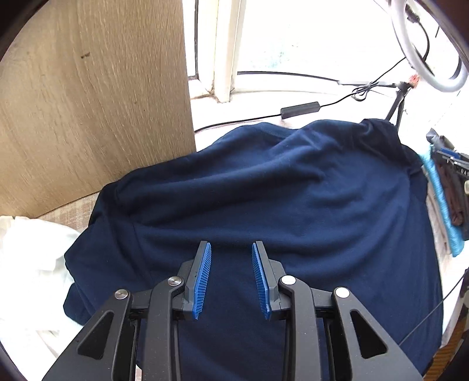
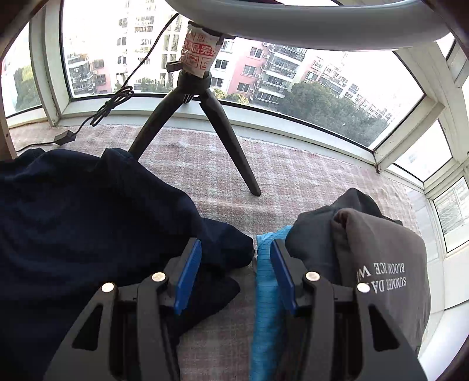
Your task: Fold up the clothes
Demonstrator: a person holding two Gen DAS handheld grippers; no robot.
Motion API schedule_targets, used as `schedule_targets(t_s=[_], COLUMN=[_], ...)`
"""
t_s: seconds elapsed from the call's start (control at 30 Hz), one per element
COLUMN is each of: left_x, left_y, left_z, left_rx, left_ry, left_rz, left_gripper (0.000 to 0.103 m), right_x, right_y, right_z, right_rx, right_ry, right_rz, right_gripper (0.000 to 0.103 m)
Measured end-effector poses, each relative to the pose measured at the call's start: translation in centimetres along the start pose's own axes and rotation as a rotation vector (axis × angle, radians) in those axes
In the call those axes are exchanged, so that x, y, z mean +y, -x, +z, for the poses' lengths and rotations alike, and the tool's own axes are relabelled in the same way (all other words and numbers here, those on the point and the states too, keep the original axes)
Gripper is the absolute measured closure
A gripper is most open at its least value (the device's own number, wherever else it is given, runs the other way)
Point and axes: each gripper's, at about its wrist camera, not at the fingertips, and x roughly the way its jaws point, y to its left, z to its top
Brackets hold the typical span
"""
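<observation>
A navy blue garment (image 1: 278, 181) lies rumpled and spread over the padded ledge, filling most of the left wrist view. My left gripper (image 1: 231, 244) hovers over its near part, jaws apart, with no cloth between the blue ribbed pads. In the right wrist view the same navy garment (image 2: 88, 219) fills the left side, a folded corner ending near the middle. My right gripper (image 2: 235, 243) stands open above that corner and a bare strip of mat, holding nothing.
A pile with a light blue cloth (image 2: 265, 307) and a grey garment with white lettering (image 2: 381, 249) sits right of the right gripper. A black tripod (image 2: 205, 117) with ring light (image 2: 293, 20) stands on the checked mat (image 2: 293, 175). A wooden panel (image 1: 88, 102), white cloth (image 1: 29, 249) and cable box (image 1: 299, 109) border the left.
</observation>
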Motion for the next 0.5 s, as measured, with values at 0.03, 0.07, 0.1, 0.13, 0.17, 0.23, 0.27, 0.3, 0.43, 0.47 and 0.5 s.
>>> schedule_targets(t_s=[0.03,0.07,0.1,0.13,0.17,0.23,0.27,0.3,0.43,0.47,0.5], left_x=[-0.9,-1.7,-2.7,-3.7,-4.7,-6.4,-7.0,-7.4,-7.0,-6.8,-6.6], left_y=[0.4,0.8,0.9,0.9,0.8,0.5,0.3,0.4,-0.4,-0.7,-0.8], left_z=[-0.5,-1.0,-1.6,-2.3,-3.0,-4.2,-4.8,-5.2,-5.9,-6.0,-6.1], left_rx=[0.005,0.01,0.019,0.03,0.041,0.061,0.071,0.08,0.11,0.114,0.115], left_ry=[-0.022,-0.045,-0.072,-0.1,-0.129,-0.173,-0.182,-0.189,-0.169,-0.16,-0.15], left_rz=[-0.021,-0.042,-0.049,-0.05,-0.052,-0.051,-0.048,-0.042,-0.012,-0.005,-0.001], left_gripper=[0.075,0.075,0.075,0.075,0.075,0.075,0.075,0.075,0.075,0.075,0.075], right_x=[0.1,0.3,0.6,1.0,1.5,1.6,1.6,1.4,0.7,0.8,1.1], right_y=[0.5,0.6,0.5,0.2,-0.2,-1.4,-1.8,-2.3,-2.8,-2.8,-2.9], right_z=[-0.7,-2.0,-3.3,-5.1,-6.9,-10.2,-11.7,-12.8,-14.2,-14.2,-14.3], right_rx=[0.003,0.023,0.045,0.074,0.104,0.168,0.199,0.215,0.207,0.207,0.213], right_ry=[-0.007,-0.004,0.0,0.005,0.01,0.003,-0.005,-0.019,-0.103,-0.102,-0.092], right_rz=[0.066,0.095,0.12,0.126,0.129,0.134,0.14,0.152,0.224,0.232,0.235], right_gripper=[0.055,0.055,0.056,0.057,0.059,0.071,0.071,0.071,0.071,0.071,0.071])
